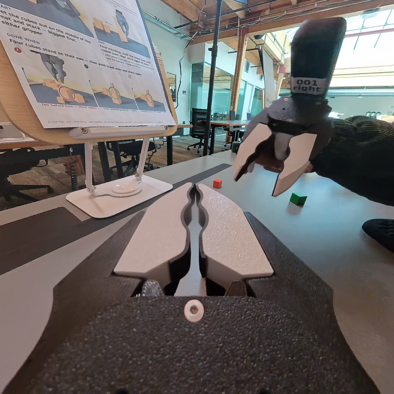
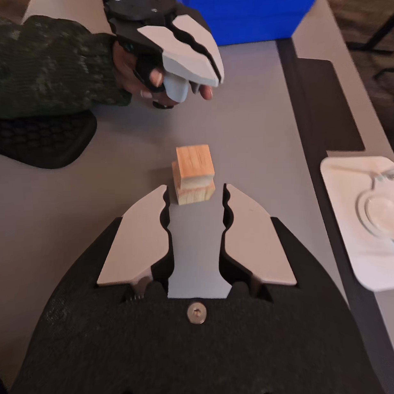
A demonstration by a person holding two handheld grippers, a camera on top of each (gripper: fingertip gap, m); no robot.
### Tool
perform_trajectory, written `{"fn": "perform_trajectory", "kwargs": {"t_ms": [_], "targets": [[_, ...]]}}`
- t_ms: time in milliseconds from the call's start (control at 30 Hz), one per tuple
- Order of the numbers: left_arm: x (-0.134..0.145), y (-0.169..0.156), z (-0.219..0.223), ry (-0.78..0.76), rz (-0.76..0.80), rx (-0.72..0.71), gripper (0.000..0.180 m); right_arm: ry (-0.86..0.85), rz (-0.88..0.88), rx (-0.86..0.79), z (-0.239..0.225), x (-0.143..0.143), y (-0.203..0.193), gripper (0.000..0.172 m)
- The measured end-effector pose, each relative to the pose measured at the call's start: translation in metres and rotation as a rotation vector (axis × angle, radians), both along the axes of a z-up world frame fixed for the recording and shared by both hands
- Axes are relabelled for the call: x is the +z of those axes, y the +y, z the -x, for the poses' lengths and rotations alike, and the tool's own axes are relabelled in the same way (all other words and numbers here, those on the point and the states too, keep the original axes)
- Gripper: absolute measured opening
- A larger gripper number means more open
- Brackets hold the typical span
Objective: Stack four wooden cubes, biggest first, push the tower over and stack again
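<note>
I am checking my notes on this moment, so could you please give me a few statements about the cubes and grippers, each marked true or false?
1. The left gripper has its fingers shut with nothing between them. True.
2. The right gripper clamps the wooden cubes. False: its fingers stand open, short of the stack.
3. One wooden cube rests on another. True.
4. The red cube sits on top of the green cube. False: they lie apart on the table.

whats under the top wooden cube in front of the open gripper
A second wooden cube on the grey table, supporting the top cube. Only its front and left edge show; its top face is covered.
</note>
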State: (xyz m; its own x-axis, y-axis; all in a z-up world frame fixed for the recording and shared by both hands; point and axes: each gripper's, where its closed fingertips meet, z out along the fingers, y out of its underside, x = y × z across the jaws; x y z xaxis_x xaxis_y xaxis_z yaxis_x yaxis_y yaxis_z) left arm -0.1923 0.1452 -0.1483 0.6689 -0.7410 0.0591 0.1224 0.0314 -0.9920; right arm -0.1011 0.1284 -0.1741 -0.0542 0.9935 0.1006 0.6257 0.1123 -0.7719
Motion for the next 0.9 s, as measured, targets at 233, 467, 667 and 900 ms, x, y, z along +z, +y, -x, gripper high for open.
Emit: {"fn": "perform_trajectory", "kwargs": {"t_ms": [233,467,667,900], "targets": [[0.0,-0.001,0.001,0.0,-0.006,0.019,0.0,0.022,0.001,-0.292,-0.124,-0.008,-0.004,0.046],[-0.003,0.001,-0.001,0.007,0.002,0.019,0.0,-0.137,0.09,-0.552,-0.259,-0.053,-0.022,0.043],[-0.008,0.001,-0.005,0.021,0.011,0.016,0.0,-0.176,0.12,-0.619,-0.278,-0.087,-0.026,0.044],[-0.01,0.0,-0.003,0.025,0.015,0.022,0.0,-0.209,0.143,-0.584,-0.266,-0.102,-0.02,0.027]]}}
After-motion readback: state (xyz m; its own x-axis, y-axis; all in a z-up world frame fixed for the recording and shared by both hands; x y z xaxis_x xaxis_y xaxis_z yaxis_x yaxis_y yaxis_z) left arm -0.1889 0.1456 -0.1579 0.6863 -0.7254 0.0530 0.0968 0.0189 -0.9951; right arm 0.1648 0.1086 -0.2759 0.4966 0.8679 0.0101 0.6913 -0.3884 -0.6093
